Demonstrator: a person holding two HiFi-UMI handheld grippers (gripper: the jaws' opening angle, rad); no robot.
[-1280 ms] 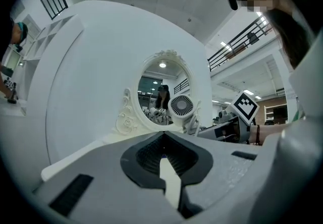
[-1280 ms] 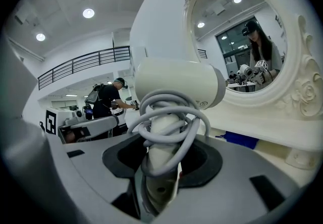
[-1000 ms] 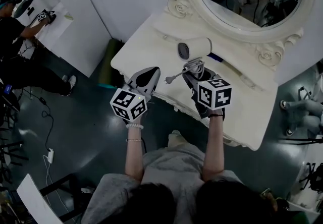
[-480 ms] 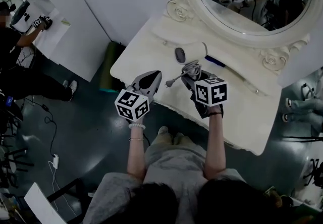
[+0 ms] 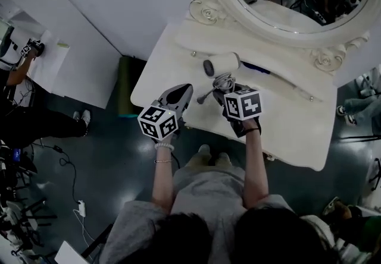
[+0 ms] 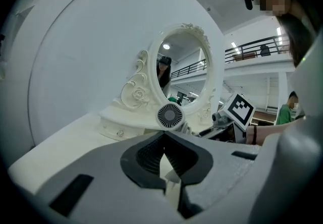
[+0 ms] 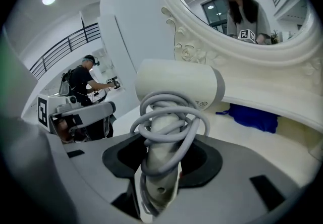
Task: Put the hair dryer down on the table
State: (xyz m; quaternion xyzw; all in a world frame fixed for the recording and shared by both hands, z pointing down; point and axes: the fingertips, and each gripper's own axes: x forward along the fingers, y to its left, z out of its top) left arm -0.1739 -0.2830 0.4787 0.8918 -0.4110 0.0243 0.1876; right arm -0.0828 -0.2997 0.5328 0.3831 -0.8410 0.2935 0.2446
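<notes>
A white hair dryer (image 5: 221, 64) is held over the cream dressing table (image 5: 297, 126), its grille pointing left. Its grey cord (image 7: 169, 117) is wound round the handle (image 7: 160, 172), and the plug (image 5: 201, 97) hangs out to the left. My right gripper (image 5: 226, 87) is shut on that handle; in the right gripper view the barrel (image 7: 176, 84) stands just beyond the right gripper (image 7: 164, 152). Whether the dryer touches the tabletop I cannot tell. My left gripper (image 5: 183, 89) hovers at the table's front edge, shut and holding nothing; the left gripper (image 6: 164, 140) points at the dryer's grille (image 6: 169, 115).
An oval mirror in an ornate cream frame (image 5: 205, 10) stands at the back of the table. A blue object (image 7: 250, 117) lies on the table behind the dryer. A dark green thing (image 5: 123, 84) stands on the floor left of the table. A person (image 5: 24, 55) works far left.
The head view has swung, so the table sits lower and further left in the picture. My right gripper keeps its hold on the dryer; the left gripper has stayed at the table's edge.
</notes>
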